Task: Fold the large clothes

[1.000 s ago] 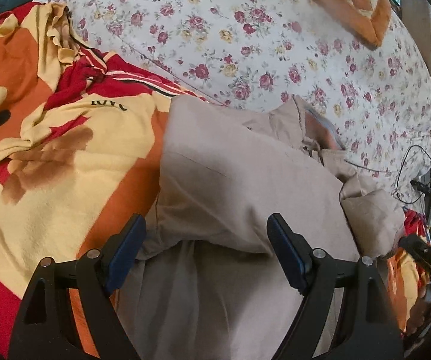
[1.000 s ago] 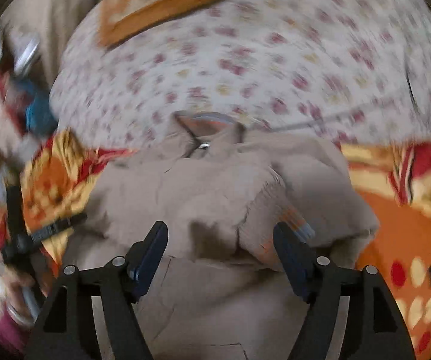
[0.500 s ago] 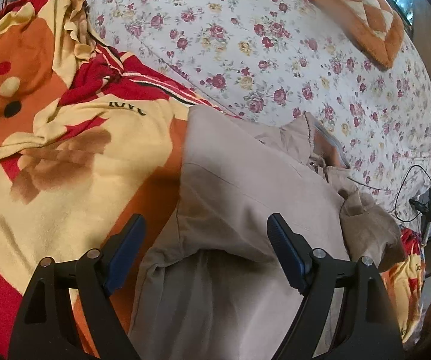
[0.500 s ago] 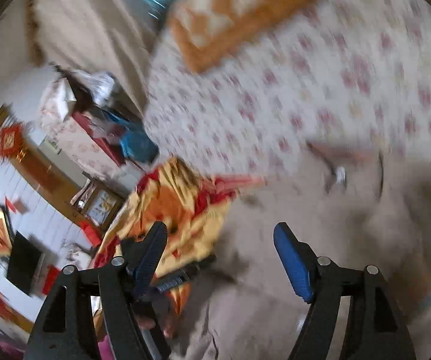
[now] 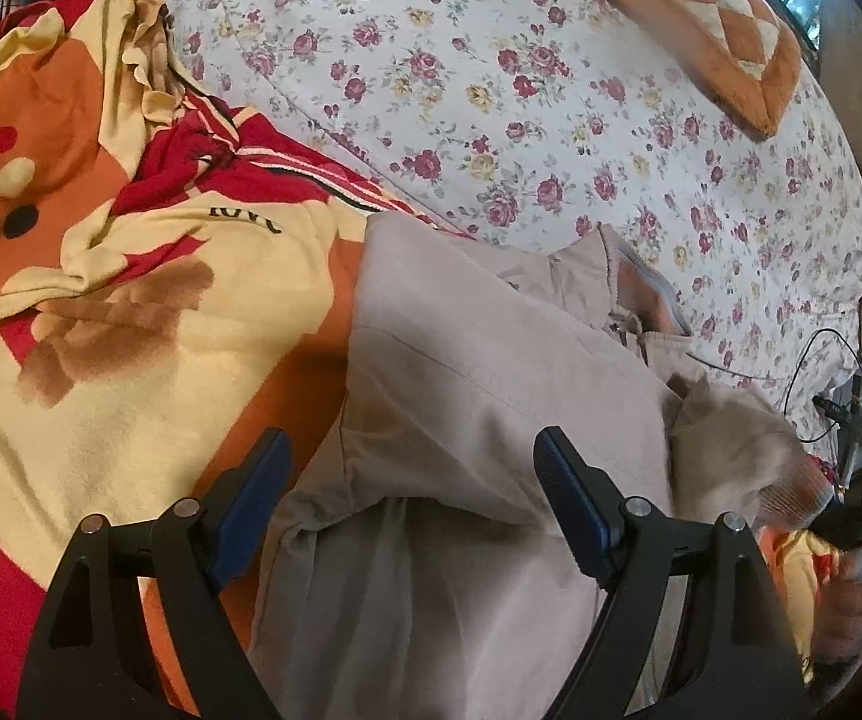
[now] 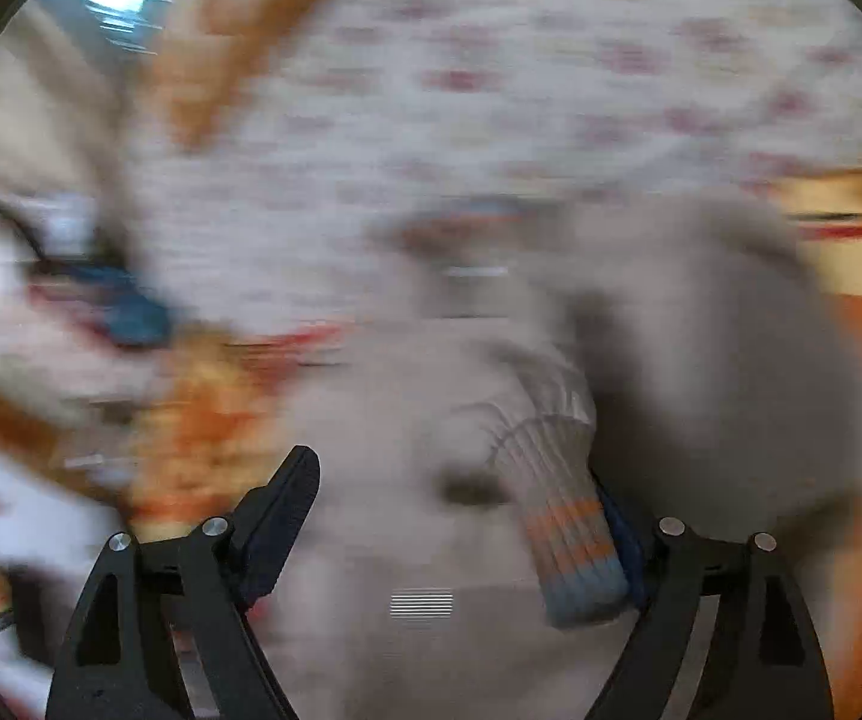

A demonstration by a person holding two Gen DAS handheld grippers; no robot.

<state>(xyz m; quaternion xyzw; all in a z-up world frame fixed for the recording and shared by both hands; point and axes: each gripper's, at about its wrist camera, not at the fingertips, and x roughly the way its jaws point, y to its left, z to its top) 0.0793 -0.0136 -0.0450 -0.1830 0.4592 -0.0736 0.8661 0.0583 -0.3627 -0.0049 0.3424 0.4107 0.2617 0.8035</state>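
So the beige jacket is lying partly folded on the bed, one side panel flipped over the middle, collar with an orange lining pointing away from the left gripper. It sits right ahead of and under that gripper, half on the orange-and-yellow cartoon blanket, half on the floral sheet. The left gripper tilts down over the fabric, jaws wide apart, gripping nothing. The right wrist view is super blurry, but the right gripper has just been opening its jaws, and the ribbed striped cuff rests against its right finger, not pinched.
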